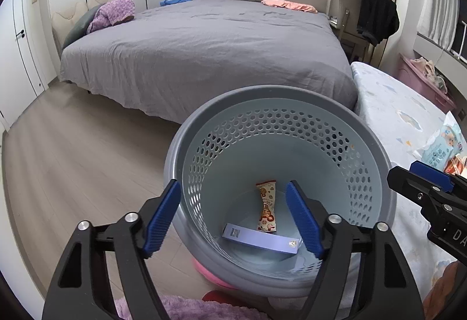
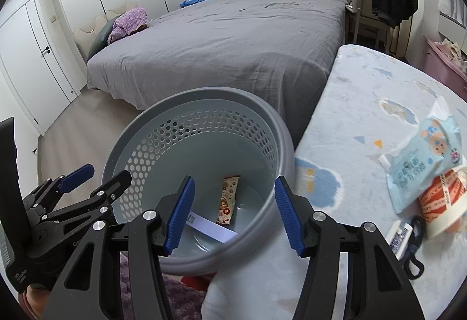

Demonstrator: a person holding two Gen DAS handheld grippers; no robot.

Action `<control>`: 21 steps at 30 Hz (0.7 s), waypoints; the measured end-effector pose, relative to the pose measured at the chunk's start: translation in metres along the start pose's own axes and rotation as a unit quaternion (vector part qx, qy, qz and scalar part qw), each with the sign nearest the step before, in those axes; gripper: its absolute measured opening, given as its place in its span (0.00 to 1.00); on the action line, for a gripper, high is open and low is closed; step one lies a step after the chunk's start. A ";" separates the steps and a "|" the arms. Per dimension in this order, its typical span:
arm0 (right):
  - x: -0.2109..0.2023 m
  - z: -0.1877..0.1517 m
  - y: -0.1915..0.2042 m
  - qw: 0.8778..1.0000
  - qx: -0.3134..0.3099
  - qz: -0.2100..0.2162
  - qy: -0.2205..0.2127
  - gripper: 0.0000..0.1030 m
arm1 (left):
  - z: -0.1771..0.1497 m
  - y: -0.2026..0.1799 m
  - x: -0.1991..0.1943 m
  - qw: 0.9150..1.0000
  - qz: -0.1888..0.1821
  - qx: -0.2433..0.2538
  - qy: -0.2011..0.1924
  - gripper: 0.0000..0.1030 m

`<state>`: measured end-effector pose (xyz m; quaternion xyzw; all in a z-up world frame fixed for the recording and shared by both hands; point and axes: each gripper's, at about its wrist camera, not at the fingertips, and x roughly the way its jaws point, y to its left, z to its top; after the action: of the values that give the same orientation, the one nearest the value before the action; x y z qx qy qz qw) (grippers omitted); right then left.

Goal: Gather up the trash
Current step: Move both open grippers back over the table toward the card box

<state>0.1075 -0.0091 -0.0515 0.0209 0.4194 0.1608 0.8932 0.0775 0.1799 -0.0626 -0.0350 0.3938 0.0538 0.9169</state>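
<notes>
Hovering over the gray bin (image 1: 280, 191), the left tongs (image 1: 233, 218) stand open with nothing between them; 2 pieces already lie at the bottom, a snack wrapper (image 1: 266, 206) and a flat box (image 1: 259, 238). Next, swing the right tongs (image 2: 233, 215) (open, empty) rightward to what looks like a wipes pack (image 2: 420, 168) on the small bed (image 2: 359, 104), pinching an edge rather than its slack middle.

The left gripper (image 1: 233, 218) hung open over the grey perforated bin (image 1: 280, 104), nothing between its blue pads. At the bottom lay a snack wrapper (image 1: 266, 206) and what looked like a pale flat box (image 1: 261, 238), touching.
</notes>
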 end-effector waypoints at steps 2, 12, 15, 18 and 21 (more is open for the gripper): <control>-0.005 -0.003 -0.003 1.000 0.003 -0.002 -0.002 0.53 | -0.002 -0.005 -0.004 1.000 -0.003 0.003 -0.001 0.72; -0.032 -0.019 -0.029 1.000 0.023 -0.017 -0.010 0.53 | -0.010 -0.034 -0.021 1.000 -0.024 0.017 -0.001 0.73; -0.042 -0.025 -0.038 0.999 0.030 -0.023 -0.014 0.53 | -0.012 -0.046 -0.027 0.999 -0.032 0.023 -0.002 0.74; -0.053 -0.031 -0.049 0.999 0.037 -0.031 -0.019 0.53 | -0.013 -0.056 -0.032 0.999 -0.039 0.029 -0.003 0.74; -0.065 -0.037 -0.060 0.998 0.046 -0.038 -0.023 0.53 | -0.016 -0.068 -0.037 0.998 -0.049 0.036 -0.002 0.74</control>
<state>0.0567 -0.0893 -0.0380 0.0496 0.4058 0.1067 0.9064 0.0490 0.1076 -0.0448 -0.0210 0.3914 -0.0057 0.9200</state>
